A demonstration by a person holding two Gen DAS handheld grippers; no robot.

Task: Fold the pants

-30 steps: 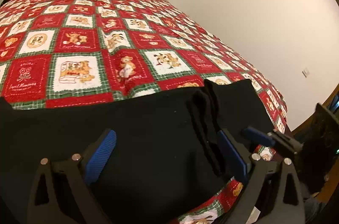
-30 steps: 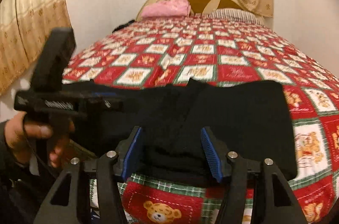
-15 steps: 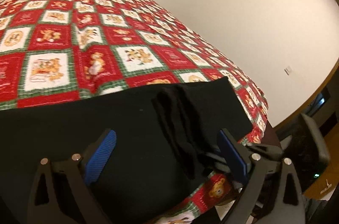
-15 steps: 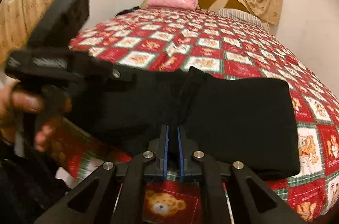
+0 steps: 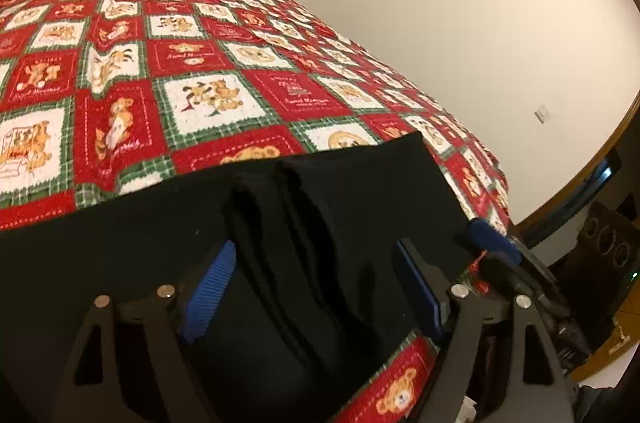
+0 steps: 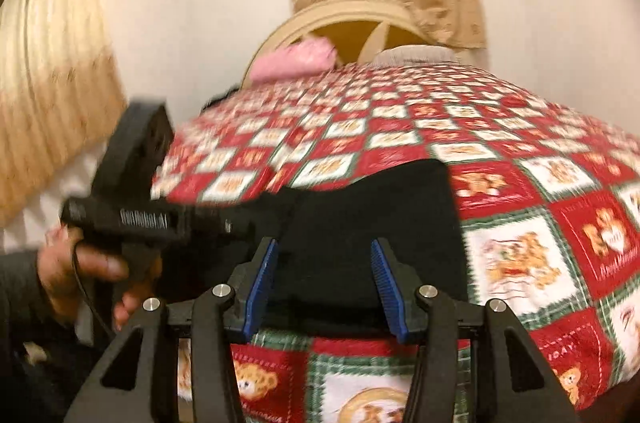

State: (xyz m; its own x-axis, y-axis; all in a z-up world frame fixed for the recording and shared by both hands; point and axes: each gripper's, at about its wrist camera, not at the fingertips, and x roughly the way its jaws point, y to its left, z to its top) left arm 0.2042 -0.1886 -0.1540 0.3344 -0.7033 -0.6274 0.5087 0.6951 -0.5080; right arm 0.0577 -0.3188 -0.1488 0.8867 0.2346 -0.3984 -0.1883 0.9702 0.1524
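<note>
The black pants are lying flat across the near edge of the bed's quilt, a ridge of bunched cloth running down their middle. The left gripper is straddling that ridge with its claw wide, gripping nothing; the right gripper is hovering half-spread and empty at the near hem. Closing on the ridge alone risks dragging one layer and skewing the fold.

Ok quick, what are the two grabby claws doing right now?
Left gripper: open, fingers either side of a bunched ridge in the black pants, not pinching.
Right gripper: open, over the near edge of the pants, holding nothing.
</note>
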